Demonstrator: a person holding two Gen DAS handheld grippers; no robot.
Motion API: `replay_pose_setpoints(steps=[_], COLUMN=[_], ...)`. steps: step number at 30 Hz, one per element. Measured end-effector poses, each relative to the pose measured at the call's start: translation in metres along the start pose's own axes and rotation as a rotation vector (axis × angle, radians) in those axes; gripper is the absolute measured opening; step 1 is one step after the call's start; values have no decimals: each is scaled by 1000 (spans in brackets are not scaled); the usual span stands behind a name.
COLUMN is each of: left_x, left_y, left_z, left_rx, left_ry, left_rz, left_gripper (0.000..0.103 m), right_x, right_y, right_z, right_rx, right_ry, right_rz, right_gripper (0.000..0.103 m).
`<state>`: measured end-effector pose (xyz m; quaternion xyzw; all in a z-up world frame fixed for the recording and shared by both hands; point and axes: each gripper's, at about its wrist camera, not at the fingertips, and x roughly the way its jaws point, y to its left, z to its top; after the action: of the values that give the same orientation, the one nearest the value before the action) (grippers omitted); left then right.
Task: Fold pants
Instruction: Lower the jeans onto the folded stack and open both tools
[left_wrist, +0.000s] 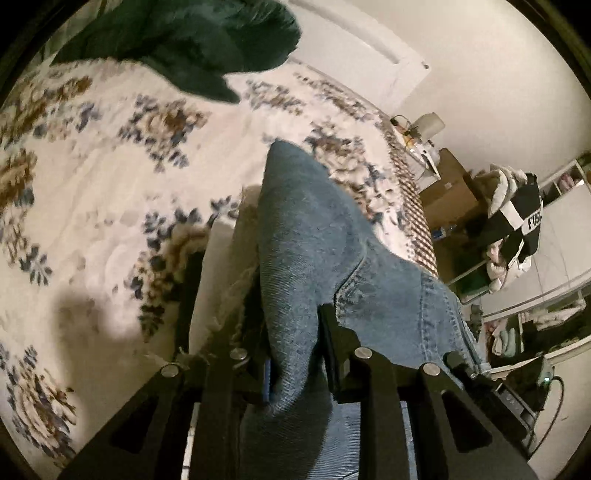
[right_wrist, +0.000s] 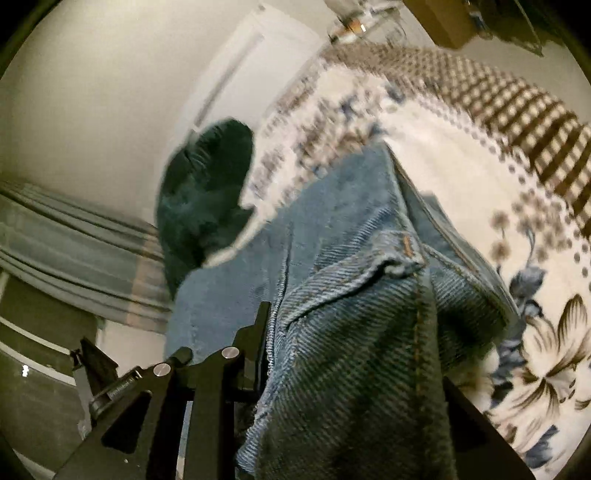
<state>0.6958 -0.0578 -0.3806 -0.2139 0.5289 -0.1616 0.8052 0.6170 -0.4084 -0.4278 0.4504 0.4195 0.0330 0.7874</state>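
Note:
Blue denim pants (left_wrist: 314, 236) hang in a folded ridge above the bed in the left wrist view. My left gripper (left_wrist: 291, 332) is shut on the cloth, which runs up between its two black fingers (left_wrist: 332, 339). In the right wrist view the pants (right_wrist: 351, 314) drape thickly over my right gripper (right_wrist: 291, 325), seams and a hem showing. Its left finger (right_wrist: 258, 332) presses against the denim. The other finger is hidden under the cloth. Both views are blurred by motion.
Beneath lies a bed with a white floral cover (left_wrist: 110, 184) and a checked border (right_wrist: 517, 122). A dark green cloth (left_wrist: 184, 44) lies at its far end. Beyond the bed's edge stand a cardboard box (left_wrist: 450, 195), piled clothes (left_wrist: 517, 221) and a grey curtain (right_wrist: 74, 251).

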Motion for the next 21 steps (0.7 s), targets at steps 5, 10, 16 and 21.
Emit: replay_pose_setpoints(steps=[5,10,16,21], left_x=[-2,-5,-10,-33], left_y=[7,15,0,-27], left_z=[-10,-16,-16,-19], left_rx=[5,-27,43,164], left_ry=[17,41,50,9], left_rz=[-35,-41,37,180], left_gripper=[26,29,32,88], right_x=[-6,-24,-19,-38], right_y=[-29,-33,-25,10], right_z=[1,-9,-7,-14], right_rx=[91,115,80,-61], right_ry=[65,84,112,92], right_rz=[9,-31,-169,-328], right_gripper=[31,32,51,92])
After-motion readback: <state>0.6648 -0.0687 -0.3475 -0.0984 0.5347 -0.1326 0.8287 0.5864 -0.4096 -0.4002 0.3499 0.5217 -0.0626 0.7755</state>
